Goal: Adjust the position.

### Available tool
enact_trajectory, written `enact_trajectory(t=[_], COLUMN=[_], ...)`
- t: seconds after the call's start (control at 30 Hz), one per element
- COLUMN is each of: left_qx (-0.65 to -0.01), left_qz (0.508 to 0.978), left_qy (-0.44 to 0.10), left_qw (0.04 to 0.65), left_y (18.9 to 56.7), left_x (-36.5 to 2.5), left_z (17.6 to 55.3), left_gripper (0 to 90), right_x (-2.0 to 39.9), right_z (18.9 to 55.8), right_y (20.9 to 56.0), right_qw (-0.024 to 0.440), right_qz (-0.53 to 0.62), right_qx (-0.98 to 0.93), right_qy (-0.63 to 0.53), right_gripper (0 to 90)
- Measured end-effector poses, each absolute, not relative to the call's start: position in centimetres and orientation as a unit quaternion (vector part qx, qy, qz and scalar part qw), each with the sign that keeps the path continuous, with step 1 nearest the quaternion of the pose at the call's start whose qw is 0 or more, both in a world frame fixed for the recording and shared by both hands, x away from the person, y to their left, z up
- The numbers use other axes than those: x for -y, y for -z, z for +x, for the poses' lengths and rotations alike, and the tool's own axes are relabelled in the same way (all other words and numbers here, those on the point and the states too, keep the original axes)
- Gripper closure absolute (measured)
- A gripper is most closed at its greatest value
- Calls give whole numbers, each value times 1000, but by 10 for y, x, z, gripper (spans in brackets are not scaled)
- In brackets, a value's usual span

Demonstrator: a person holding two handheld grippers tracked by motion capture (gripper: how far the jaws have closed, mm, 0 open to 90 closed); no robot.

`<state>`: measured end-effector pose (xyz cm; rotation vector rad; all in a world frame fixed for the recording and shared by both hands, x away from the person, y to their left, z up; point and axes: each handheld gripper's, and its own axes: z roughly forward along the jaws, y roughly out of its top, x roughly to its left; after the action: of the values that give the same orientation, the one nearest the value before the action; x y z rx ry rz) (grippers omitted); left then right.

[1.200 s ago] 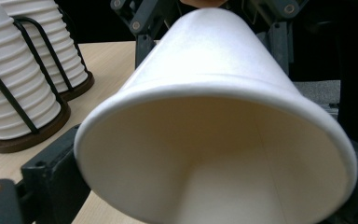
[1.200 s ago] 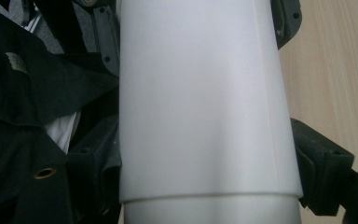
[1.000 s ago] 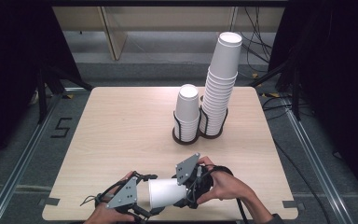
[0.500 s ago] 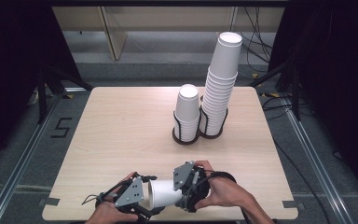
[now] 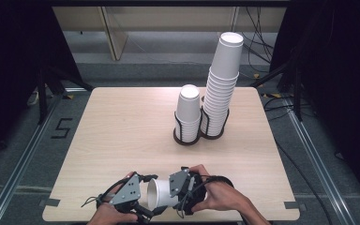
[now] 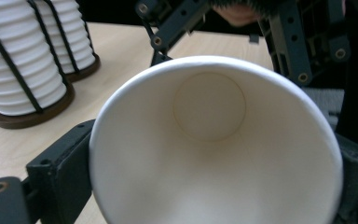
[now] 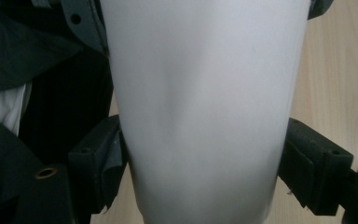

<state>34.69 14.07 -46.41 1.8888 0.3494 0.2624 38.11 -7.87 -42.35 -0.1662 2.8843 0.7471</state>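
A white paper cup [image 5: 161, 193] is held on its side between the two grippers at the near edge of the wooden surface [image 5: 122, 131]. The left gripper [image 6: 205, 186] is clamped on the cup's rim end, its jaws pressed against either side of the open mouth, through which the round base is seen. The right gripper [image 7: 205, 168] is closed on the cup's body, a black jaw touching each side wall. Well beyond both grippers, toward the far side of the surface, a short cup stack [image 5: 188, 112] and a tall cup stack [image 5: 221, 86] are seen standing upright in adjoining black wire holders [image 5: 187, 136].
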Motion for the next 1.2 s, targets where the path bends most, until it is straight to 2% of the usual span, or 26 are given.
enact_trajectory(t=[0.07,0.1,0.3,0.47,0.87,1.2], left_qx=[-161,-168,-190,-209,-202,-208], left_qz=[790,782,760,746,725,739], left_qy=[-105,-100,-84,-76,-77,-95], left_qw=[582,592,615,628,654,633], left_y=[464,465,466,468,466,462], left_x=[-143,-145,-148,-148,-147,-150], left_z=[349,350,353,354,353,354], left_gripper=[51,44,10,17,77,97], right_x=[82,83,93,101,96,92], right_z=[384,385,395,399,399,397], right_y=[423,423,420,415,427,432], right_qw=[69,48,35,33,1,25], right_qz=[-51,-42,-40,-21,-1,25], right_qx=[-959,-954,-938,-925,-918,-928], right_qy=[-271,-293,-342,-378,-397,-372], right_gripper=[230,231,232,231,228,198])
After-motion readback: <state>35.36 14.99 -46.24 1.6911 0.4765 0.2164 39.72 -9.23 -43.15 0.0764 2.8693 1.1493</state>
